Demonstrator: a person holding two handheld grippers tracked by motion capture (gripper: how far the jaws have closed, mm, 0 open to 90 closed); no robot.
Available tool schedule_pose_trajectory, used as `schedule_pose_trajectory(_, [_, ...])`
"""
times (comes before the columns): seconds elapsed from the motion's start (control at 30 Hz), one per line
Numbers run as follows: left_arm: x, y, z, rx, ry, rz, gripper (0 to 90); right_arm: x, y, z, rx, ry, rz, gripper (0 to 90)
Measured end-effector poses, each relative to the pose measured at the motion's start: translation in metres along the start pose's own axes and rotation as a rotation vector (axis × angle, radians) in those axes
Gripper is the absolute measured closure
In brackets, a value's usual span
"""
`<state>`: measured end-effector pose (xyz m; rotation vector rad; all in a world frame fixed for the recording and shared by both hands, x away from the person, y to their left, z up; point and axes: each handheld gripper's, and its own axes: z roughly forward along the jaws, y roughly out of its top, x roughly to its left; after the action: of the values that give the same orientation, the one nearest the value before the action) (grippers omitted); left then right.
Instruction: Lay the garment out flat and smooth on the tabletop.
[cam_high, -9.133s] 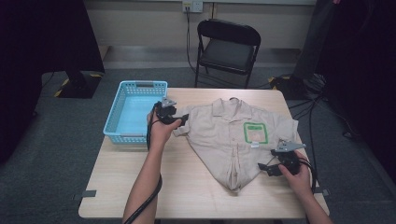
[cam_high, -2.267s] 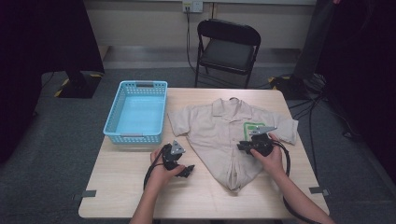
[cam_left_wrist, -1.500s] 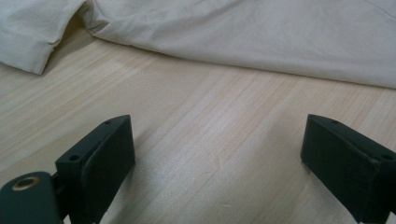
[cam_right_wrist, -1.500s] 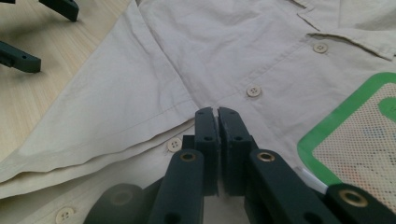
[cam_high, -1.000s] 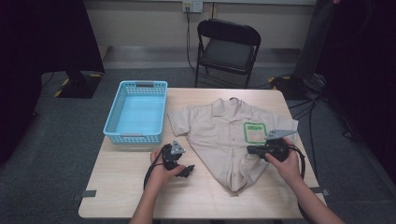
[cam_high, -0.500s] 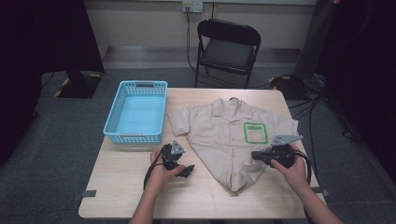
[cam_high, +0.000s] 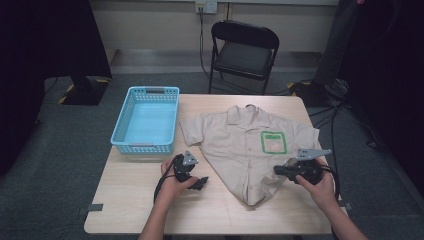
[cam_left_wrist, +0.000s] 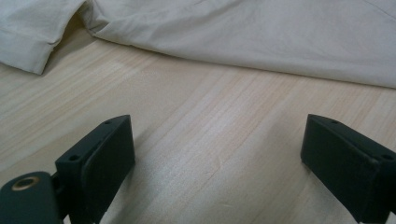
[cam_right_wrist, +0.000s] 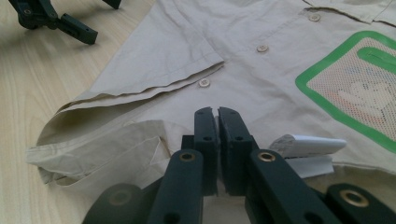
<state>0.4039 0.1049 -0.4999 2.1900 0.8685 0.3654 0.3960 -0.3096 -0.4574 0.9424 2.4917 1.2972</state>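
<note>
The right gripper (cam_high: 280, 171) is seen with jaws pressed together, nothing clearly pinched, at the beige shirt's (cam_high: 240, 145) right edge. The left gripper (cam_high: 199, 183), jaws wide and empty, is rested just left of the shirt. The green-framed chest patch (cam_high: 273, 142) can't be read; a white tag (cam_right_wrist: 306, 145) looks blank.

blue basket (cam_high: 146, 120) | folding chair (cam_high: 242, 52) | table (cam_high: 130, 200)

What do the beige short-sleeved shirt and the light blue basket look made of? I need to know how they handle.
The beige short-sleeved shirt looks like thin woven cotton or a blend, matte: soft creases, stitched hems. The light blue basket looks like moulded plastic, slightly glossy: stiff lattice walls.
</note>
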Motion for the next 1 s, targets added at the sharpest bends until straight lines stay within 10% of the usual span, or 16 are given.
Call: schedule_pose_trajectory(1.0, [0.000, 0.000, 0.000, 0.001, 0.000, 0.002, 9.4, 0.004, -0.031, -0.023, -0.026, -0.003, 0.019, 86.6])
